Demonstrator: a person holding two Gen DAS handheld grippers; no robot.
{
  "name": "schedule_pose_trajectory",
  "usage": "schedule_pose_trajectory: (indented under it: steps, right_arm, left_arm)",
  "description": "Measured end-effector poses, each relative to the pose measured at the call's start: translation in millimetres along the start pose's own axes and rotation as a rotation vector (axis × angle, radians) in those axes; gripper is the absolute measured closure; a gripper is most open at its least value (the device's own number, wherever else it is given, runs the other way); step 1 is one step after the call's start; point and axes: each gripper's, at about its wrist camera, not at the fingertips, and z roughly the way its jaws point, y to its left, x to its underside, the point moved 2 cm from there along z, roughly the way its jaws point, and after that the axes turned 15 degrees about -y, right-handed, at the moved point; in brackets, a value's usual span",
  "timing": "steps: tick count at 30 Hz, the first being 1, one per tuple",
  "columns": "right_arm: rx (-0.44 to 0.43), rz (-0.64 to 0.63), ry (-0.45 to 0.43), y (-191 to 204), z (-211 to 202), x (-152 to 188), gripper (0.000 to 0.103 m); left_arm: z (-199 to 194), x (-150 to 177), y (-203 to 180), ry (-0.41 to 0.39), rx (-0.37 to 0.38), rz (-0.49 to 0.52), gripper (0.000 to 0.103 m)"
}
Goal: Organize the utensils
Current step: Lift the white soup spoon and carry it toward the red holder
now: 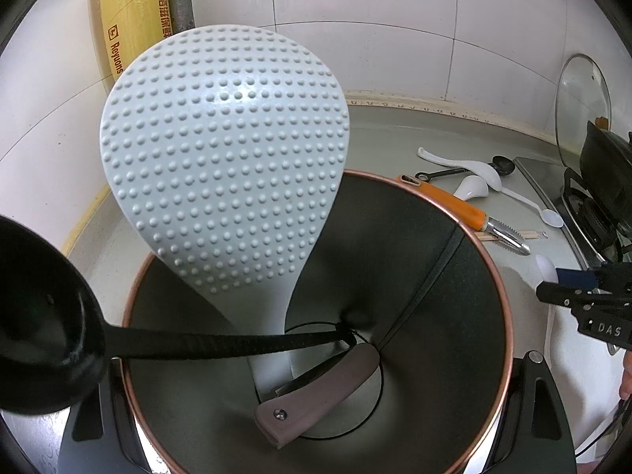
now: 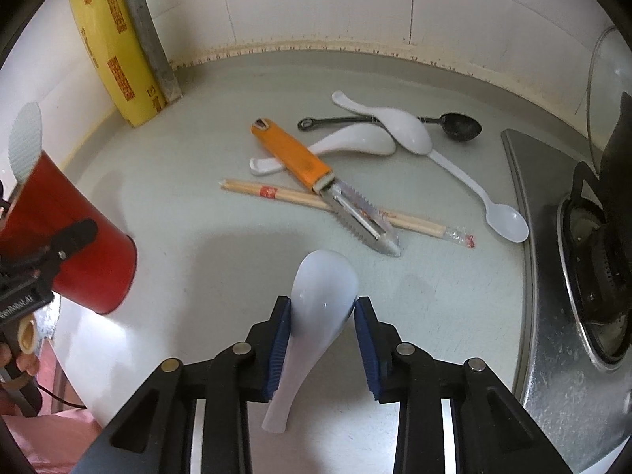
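1. Between the blue ribbed pads (image 2: 279,339) of the right gripper (image 2: 322,339) lies a white soup spoon (image 2: 316,316), smooth and glossy, bowl pointing away from the tool and handle running back under it. The left pad touches the bowl; whether the right pad presses on it I cannot tell.
2. Ahead of that gripper, on the counter (image 2: 189,213), sits a loose pile: an orange-handled peeler (image 2: 312,173) with a serrated metal blade, lying across paired wooden chopsticks (image 2: 284,194) in a clear wrapper.
3. Beyond the peeler lie two more white soup spoons (image 2: 399,128), a black measuring spoon (image 2: 458,125) and a thin white plastic spoon (image 2: 501,217), overlapping one another.
4. Clamped by the left gripper (image 1: 316,426) is a red cylindrical utensil holder (image 2: 75,237), tilted, with a copper-coloured rim (image 1: 495,276) and a dark interior.
5. Inside the holder stand a pale dimpled rice paddle (image 1: 225,158), a black ladle (image 1: 43,328) leaning out to the tool's left, and a brown-handled knife (image 1: 316,391).
6. Open counter lies between the spoon and the holder, and to the right up to the steel stove edge (image 2: 553,316).
7. Far ahead, the smooth grey counter meets a white tiled wall (image 2: 316,4) along a stained seam; a yellow wrap box (image 2: 114,47) leans in the corner, and a glass lid (image 1: 582,98) stands by the stove.
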Motion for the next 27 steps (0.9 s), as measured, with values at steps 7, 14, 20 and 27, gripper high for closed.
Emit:
schedule_pose_trajectory:
  steps: [7,14,20,27]
  right_arm:
    - [-0.021,0.009,-0.071,2,-15,-11,0.07]
    - [-0.038,0.016,-0.114,2,-24,-18,0.073]
    - [-0.053,0.029,-0.096,0,-19,-13,0.084]
    - [-0.04,0.113,-0.043,-20,-5,1,0.09]
  left_arm:
    - [1,0,-2,0.0,-0.006,-0.004,0.013]
    - [0,0,-3,0.0,-0.008,-0.005,0.013]
    - [0,0,-3,0.0,-0.01,-0.007,0.013]
    - [0,0,-4,0.001,-0.012,-0.008,0.013]
